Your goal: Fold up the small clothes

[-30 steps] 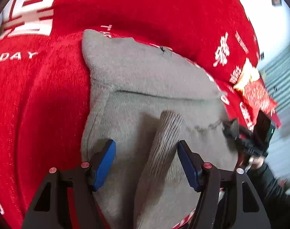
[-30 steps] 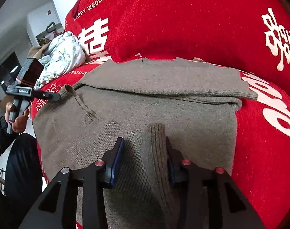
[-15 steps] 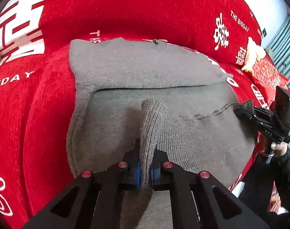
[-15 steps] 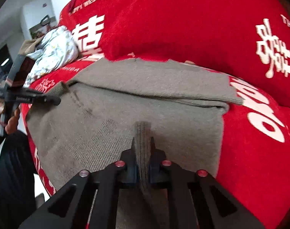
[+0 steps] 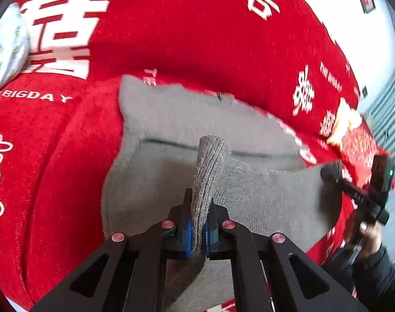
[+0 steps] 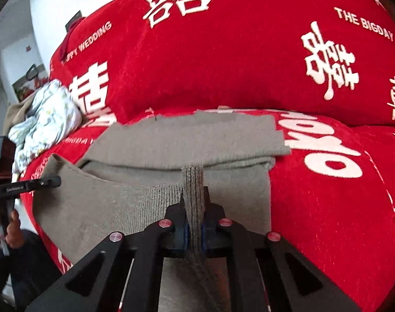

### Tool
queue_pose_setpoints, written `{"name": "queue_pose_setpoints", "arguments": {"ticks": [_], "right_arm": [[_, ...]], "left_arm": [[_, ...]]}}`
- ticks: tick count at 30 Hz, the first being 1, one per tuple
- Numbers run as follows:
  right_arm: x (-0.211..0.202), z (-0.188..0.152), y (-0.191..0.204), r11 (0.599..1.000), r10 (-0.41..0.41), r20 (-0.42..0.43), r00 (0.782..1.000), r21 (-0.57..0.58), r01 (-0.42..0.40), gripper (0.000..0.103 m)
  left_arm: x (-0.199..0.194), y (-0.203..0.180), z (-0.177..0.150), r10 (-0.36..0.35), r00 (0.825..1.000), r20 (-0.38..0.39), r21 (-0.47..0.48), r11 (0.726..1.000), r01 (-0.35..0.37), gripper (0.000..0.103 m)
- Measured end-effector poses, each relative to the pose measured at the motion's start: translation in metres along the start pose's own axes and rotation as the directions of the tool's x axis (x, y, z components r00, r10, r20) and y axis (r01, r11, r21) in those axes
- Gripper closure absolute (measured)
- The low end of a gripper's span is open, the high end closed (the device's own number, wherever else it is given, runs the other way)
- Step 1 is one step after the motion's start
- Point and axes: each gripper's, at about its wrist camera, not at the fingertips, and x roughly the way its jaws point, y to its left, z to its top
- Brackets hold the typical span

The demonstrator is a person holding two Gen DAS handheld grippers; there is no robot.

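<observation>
A grey knit sweater (image 5: 187,119) lies partly folded on a red sofa seat; it also shows in the right wrist view (image 6: 192,135). My left gripper (image 5: 197,230) is shut on the ribbed hem (image 5: 209,166) at the sweater's near left corner, lifted off the seat. My right gripper (image 6: 194,231) is shut on the ribbed hem (image 6: 193,184) at the near right corner, also lifted. Each gripper shows in the other's view, pinching its corner: the right gripper (image 5: 327,173) and the left gripper (image 6: 55,180).
The red sofa cover (image 5: 54,156) with white lettering has a tall back cushion (image 6: 223,52) behind the sweater. A pile of pale printed cloth (image 6: 46,114) lies at the sofa's left end. A red and gold cushion (image 5: 355,140) sits at the right end.
Both grippers closed on the sweater's ribbed hem, then lifted it and carried it toward the sofa back. The near edge now hangs raised between them.
</observation>
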Motion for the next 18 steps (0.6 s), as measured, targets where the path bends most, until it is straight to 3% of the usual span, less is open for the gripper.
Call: {"name": "queue_pose_setpoints", "arguments": {"ticks": [8,18], "right_arm": [[-0.011,0.017,0.008,1.0,-0.025,0.06,0.998,-0.001,0.025,0.096],[-0.001,0.042,0.003,0.999,-0.051,0.078,0.996,0.002,0.051,0.096]], "left_arm": [[-0.013,-0.001,0.016,0.013,0.997,0.077,-0.058,0.998,-0.008,0.095],[-0.005,-0.008,0.044,0.036,0.994,0.104,-0.066,0.997,-0.029,0.095]]}}
